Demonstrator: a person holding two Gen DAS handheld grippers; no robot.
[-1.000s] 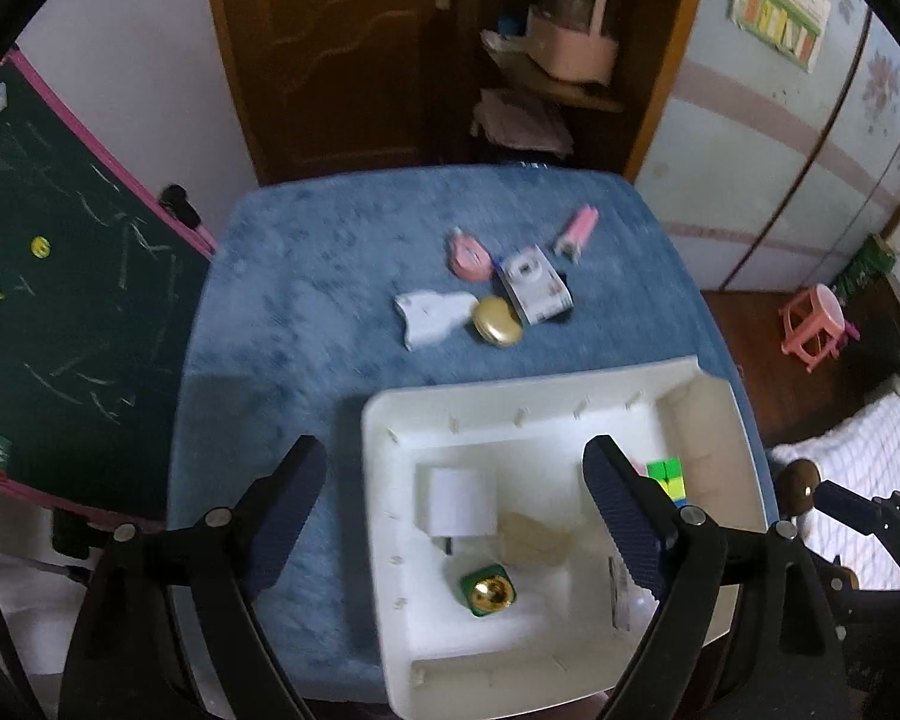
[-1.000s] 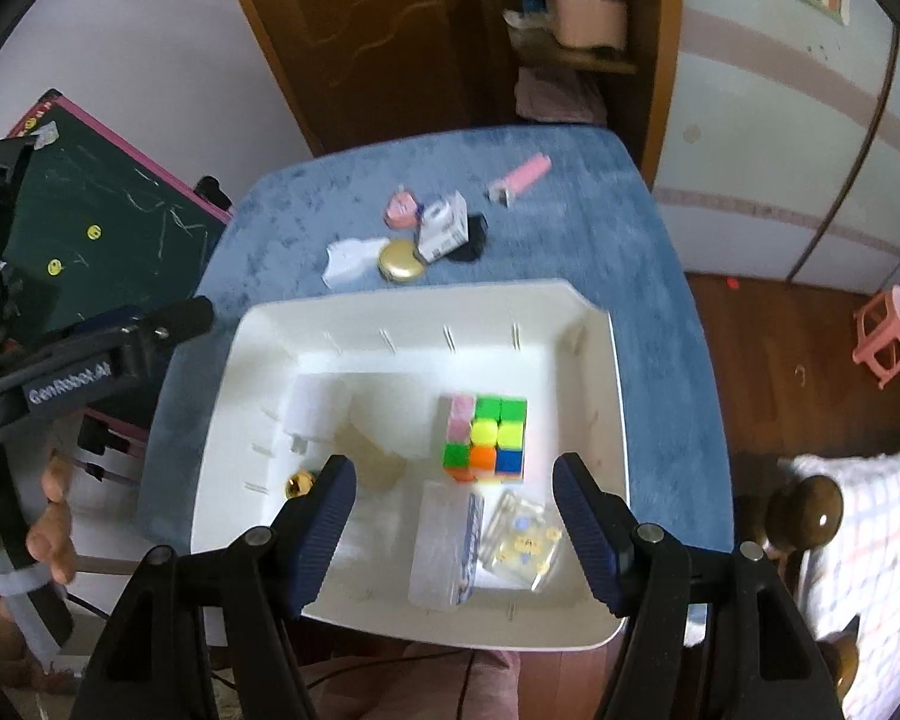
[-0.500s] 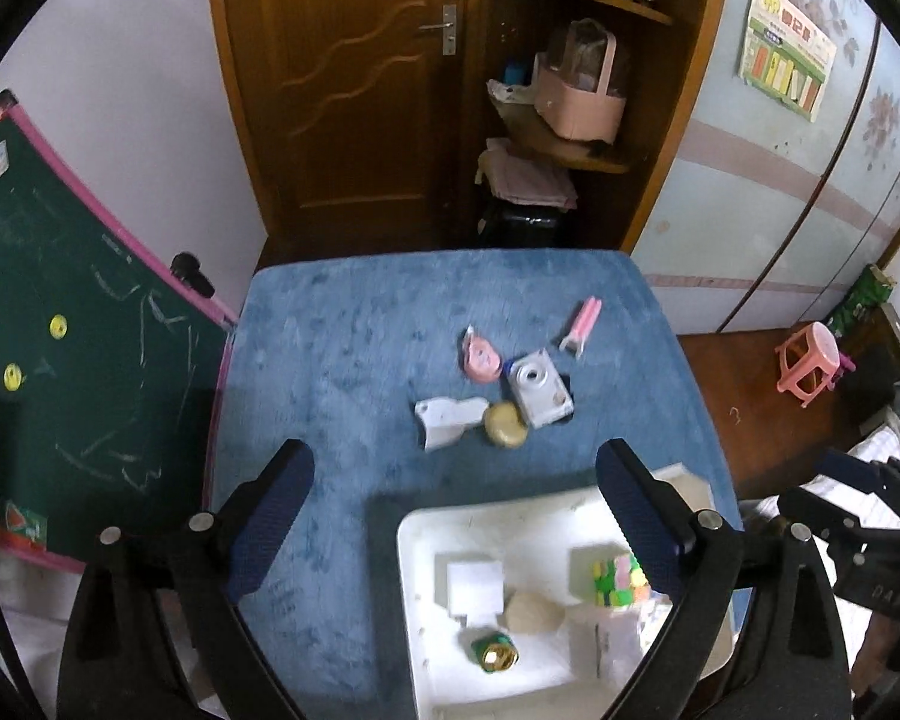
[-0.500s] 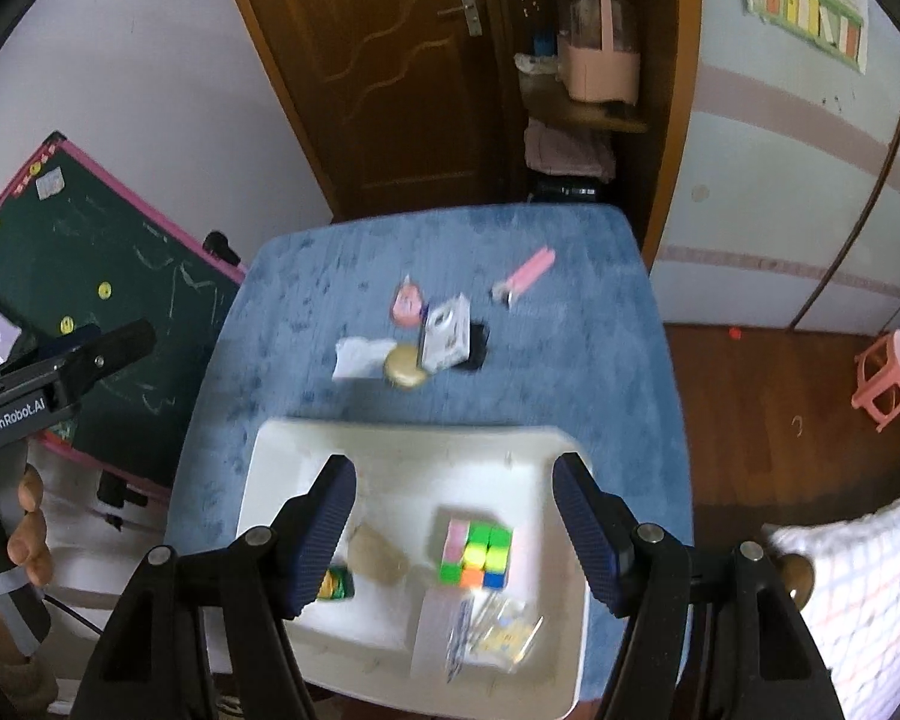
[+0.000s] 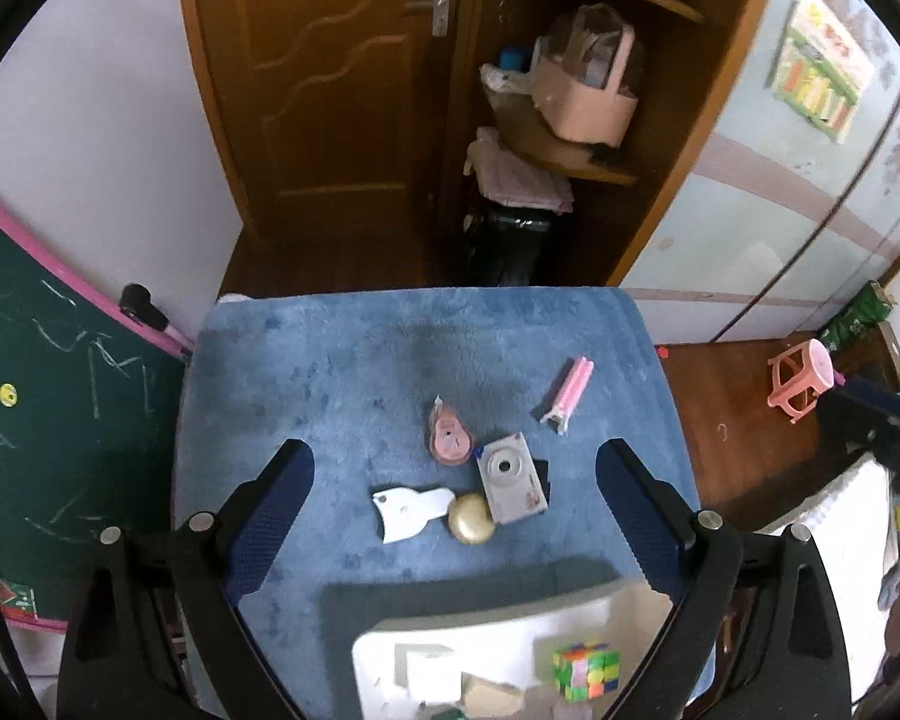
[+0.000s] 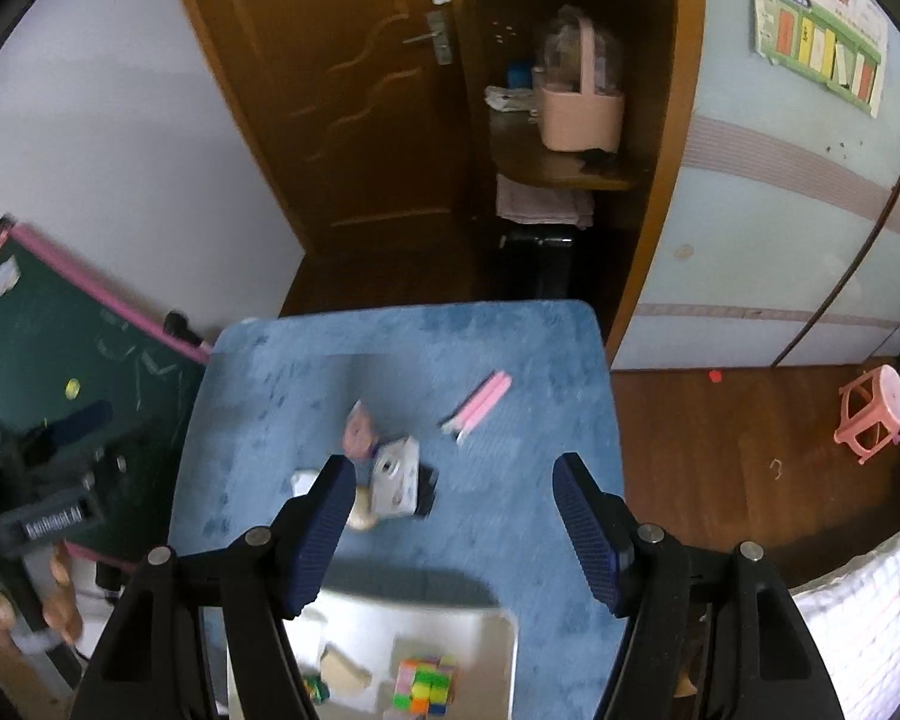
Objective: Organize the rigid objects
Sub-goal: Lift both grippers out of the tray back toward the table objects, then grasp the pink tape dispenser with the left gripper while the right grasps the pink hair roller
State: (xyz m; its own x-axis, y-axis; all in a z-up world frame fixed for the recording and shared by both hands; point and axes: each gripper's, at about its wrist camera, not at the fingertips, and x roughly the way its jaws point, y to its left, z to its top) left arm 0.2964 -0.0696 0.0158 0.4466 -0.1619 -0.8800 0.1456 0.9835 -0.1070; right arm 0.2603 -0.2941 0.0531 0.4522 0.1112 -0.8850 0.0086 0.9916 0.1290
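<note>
Two hand-held grippers hang high above a blue-covered table (image 5: 342, 360), both spread wide and both empty — a pause between picks in a tidying job that looks partly done.

Leftmost of the loose items is a white flat piece (image 5: 411, 507), touching a gold round case (image 5: 471, 517); just beside them lies a small silver camera (image 5: 512, 478) with a pink tape dispenser (image 5: 449, 437) at its far corner. A pink stick-shaped tool (image 5: 569, 393) lies apart, farther right.

At the near edge sits the white tray (image 5: 498, 618), which already holds a colour cube (image 5: 585, 667) and a few smaller pieces too blurred to name.

The left gripper (image 5: 453, 516) frames the cluster between its open jaws; the right gripper (image 6: 450, 525), equally open, points at the camera and the bare cloth to its right.

The step in hand appears to be choosing the next object. Whichever gripper goes must drop a long way and close on one item without dragging its neighbours — the lone pink tool is the cleanest target, the crowded camera the trickiest.
</note>
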